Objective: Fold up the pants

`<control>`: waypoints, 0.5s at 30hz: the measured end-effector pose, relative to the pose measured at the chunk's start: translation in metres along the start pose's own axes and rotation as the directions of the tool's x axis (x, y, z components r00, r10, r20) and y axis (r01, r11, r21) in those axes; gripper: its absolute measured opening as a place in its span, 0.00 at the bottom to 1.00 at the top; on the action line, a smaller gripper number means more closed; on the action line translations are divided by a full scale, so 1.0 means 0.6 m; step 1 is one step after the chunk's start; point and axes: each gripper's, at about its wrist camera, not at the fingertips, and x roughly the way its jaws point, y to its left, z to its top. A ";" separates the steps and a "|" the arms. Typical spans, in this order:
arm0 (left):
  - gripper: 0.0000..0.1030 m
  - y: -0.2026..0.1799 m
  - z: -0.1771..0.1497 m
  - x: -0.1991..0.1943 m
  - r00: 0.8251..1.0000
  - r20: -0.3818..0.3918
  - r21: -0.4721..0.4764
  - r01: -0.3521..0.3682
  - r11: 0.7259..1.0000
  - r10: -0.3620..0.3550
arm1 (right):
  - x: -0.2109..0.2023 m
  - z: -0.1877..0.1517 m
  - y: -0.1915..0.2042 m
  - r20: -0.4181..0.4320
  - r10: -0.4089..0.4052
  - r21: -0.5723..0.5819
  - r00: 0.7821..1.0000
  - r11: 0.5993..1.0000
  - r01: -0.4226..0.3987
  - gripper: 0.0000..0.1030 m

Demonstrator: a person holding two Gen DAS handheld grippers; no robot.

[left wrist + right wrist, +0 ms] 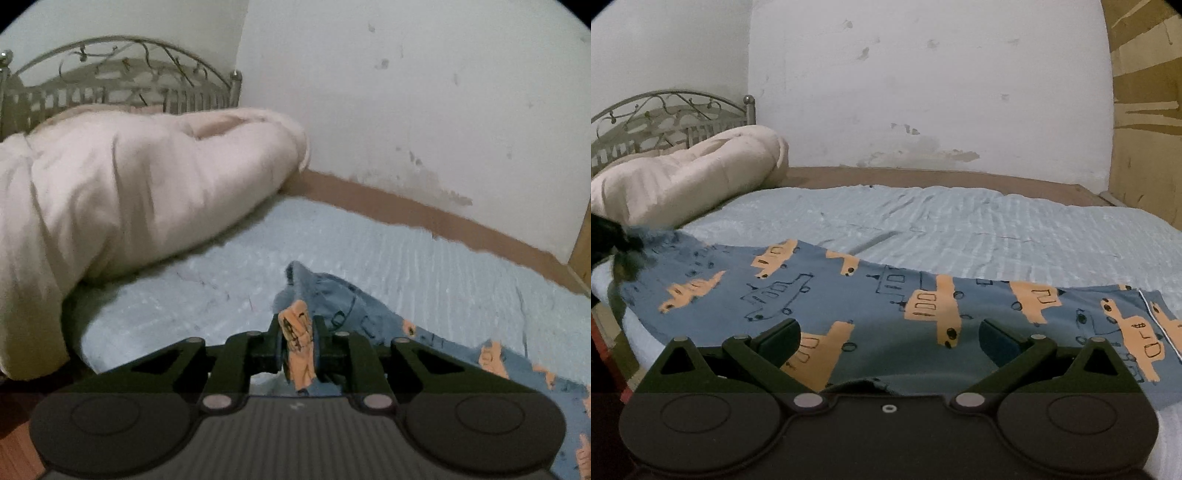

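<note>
Left wrist view: a bunched fold of the pants is being pinched between the closed fingers of the left gripper, with an orange patch of the print caught in the grip and blue cloth rising above the fingertips. From there the cloth is trailing off to the right across the pale blue sheet. A bulky cream quilt is being seen heaped at the left, in front of a metal headboard, and a stained white wall is running behind the bed.

In the right wrist view, the pants are being shown spread lengthwise along the near edge of the bed, blue with orange vehicles printed on them. The right gripper is being held just above them with its fingers wide apart and nothing between them. The far left end of the cloth is being lifted by a dark blurred shape at the frame's edge.
</note>
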 end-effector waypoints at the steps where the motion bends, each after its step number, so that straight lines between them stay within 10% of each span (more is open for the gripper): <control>1: 0.14 0.000 0.000 -0.001 1.000 -0.005 0.007 -0.008 1.000 0.008 | 0.002 -0.002 -0.001 -0.002 -0.005 0.000 1.000 1.000 0.005 0.99; 7: 0.21 -0.007 -0.028 0.049 0.991 -0.112 0.046 -0.063 0.997 0.068 | 0.025 -0.023 -0.010 -0.038 -0.041 -0.005 0.998 0.999 0.041 0.99; 9: 0.31 -0.012 -0.031 0.045 0.991 -0.110 0.052 -0.072 0.996 0.077 | 0.027 -0.028 -0.014 -0.033 -0.039 -0.006 0.999 0.999 0.039 0.99; 11: 0.62 -0.022 -0.030 0.036 0.994 -0.085 0.073 -0.064 0.995 0.070 | 0.023 -0.031 -0.014 -0.023 -0.041 -0.015 0.999 0.999 0.041 0.99; 15: 0.74 -0.059 -0.021 0.013 0.998 -0.014 0.154 -0.058 0.986 0.061 | 0.019 -0.028 -0.013 -0.001 -0.037 -0.017 0.999 0.999 0.036 0.99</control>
